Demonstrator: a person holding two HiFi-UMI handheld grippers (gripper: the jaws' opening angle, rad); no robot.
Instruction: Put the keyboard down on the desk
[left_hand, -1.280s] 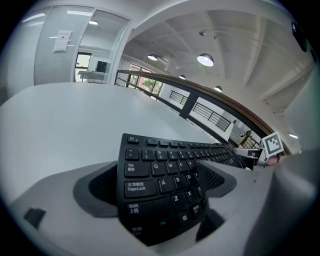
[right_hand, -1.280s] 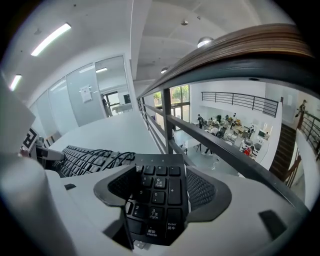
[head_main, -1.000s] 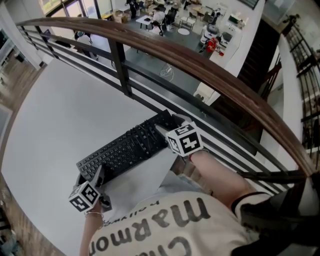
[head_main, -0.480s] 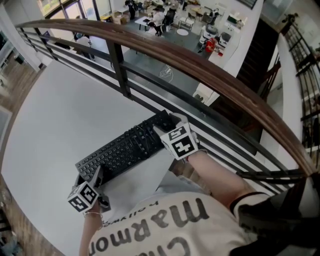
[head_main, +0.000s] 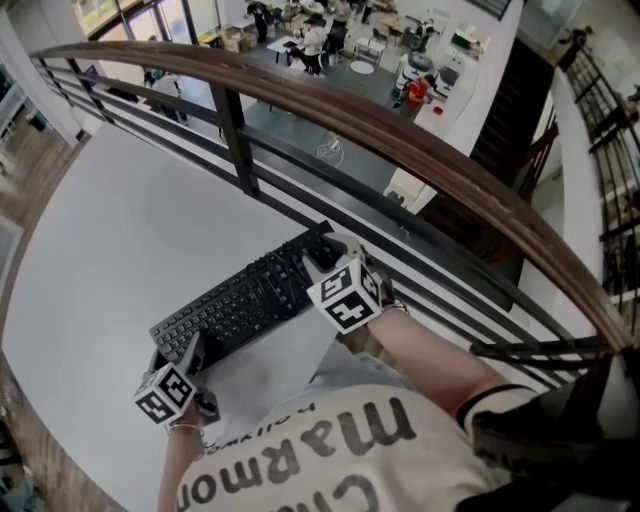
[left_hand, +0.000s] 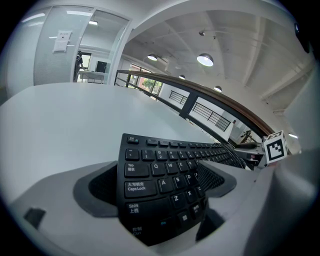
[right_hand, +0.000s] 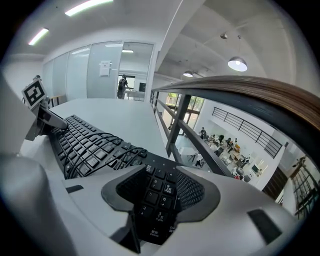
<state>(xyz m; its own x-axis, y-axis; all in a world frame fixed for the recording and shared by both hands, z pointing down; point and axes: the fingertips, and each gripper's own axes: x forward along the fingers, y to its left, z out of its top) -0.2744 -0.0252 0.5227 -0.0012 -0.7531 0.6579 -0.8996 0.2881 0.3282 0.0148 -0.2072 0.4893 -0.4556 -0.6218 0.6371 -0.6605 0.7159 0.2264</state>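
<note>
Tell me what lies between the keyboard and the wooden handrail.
In the head view, bare white desk, then the dark railing bars, lie between the keyboard and the handrail.

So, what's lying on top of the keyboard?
A black cable lies in loops across the keys of the keyboard, near its number-pad end. The keys beneath those loops are partly covered.

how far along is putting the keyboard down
The keyboard is already over the white desk. In hand: left gripper clamps its caps-lock end, right gripper has just been closing its jaws on the number-pad end. Left: lay it flat and release; whether it touches yet is unclear.
</note>
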